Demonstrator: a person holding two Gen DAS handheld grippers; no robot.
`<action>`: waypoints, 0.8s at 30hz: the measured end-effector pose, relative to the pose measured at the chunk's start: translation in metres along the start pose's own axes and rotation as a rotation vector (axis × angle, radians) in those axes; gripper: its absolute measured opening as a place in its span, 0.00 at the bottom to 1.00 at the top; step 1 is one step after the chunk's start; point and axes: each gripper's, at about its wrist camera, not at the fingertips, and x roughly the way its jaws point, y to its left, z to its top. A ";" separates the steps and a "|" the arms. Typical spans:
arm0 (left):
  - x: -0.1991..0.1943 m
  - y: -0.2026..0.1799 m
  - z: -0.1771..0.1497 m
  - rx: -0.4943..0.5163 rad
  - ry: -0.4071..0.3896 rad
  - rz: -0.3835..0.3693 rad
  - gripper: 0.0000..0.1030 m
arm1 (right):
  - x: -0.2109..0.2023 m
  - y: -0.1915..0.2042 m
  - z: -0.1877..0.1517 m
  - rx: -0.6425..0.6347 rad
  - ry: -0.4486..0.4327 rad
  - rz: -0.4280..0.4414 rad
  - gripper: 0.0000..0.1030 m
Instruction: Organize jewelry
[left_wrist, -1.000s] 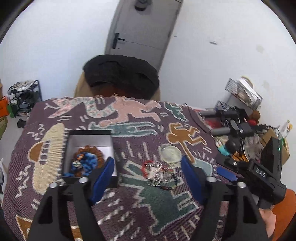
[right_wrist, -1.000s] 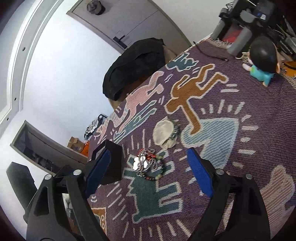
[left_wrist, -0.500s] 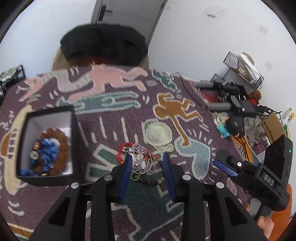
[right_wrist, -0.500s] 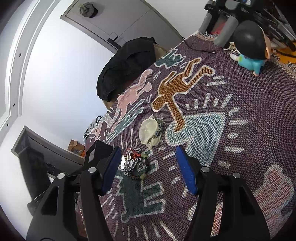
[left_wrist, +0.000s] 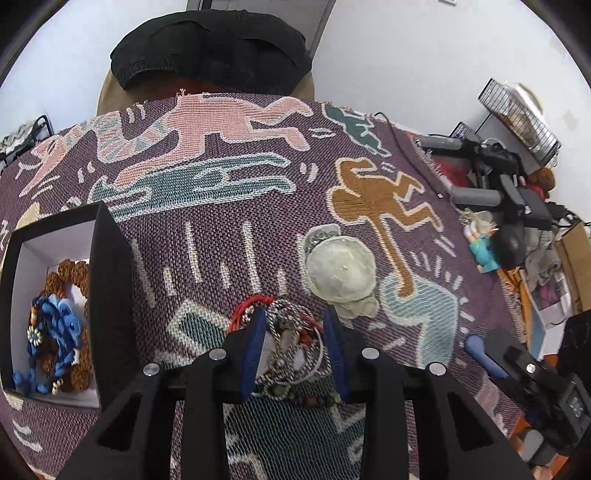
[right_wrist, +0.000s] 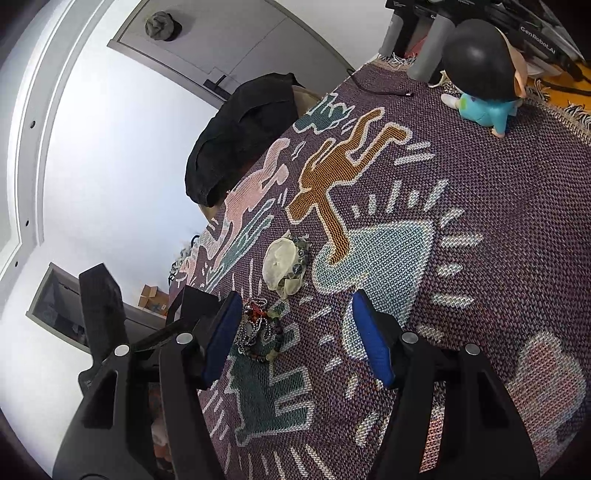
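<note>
**A:** How far along is the tidying?

**B:** Partway, I'd judge. The black box near the left edge of the woven blanket already holds a brown bead bracelet and a blue braided piece. A tangled pile of bracelets and chains lies out on the blanket, and so does a pale translucent pouch with a dark beaded bracelet tucked against it.

**A:** Where's the pile relative to the left gripper?

**B:** Right between its blue pads. The jaws are narrowed around the heap, one pad on each side of it. From the wrist view I can't say for certain whether they have bitten down on the strands or merely bracket them; some chain and a red cord spill out past the left pad.

**A:** And the right gripper?

**B:** Spread wide and holding nothing. It hangs over the blanket nearer the middle, with the same pile showing just inside its left finger. The pouch sits a little beyond its tips.

**A:** The box from the pile?

**B:** Off to the left, clear of it, with bare blanket between. A doll in a blue top stands toward the far right corner, well apart.
</note>
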 end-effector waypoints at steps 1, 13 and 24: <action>0.002 -0.001 0.000 0.010 0.004 0.008 0.29 | 0.000 0.000 0.000 0.000 0.003 0.003 0.61; 0.004 0.003 0.006 0.027 0.009 0.012 0.00 | 0.014 0.012 0.002 -0.018 0.028 0.003 0.61; -0.061 0.008 0.019 0.027 -0.123 -0.026 0.00 | 0.034 0.034 0.009 -0.066 0.071 -0.006 0.61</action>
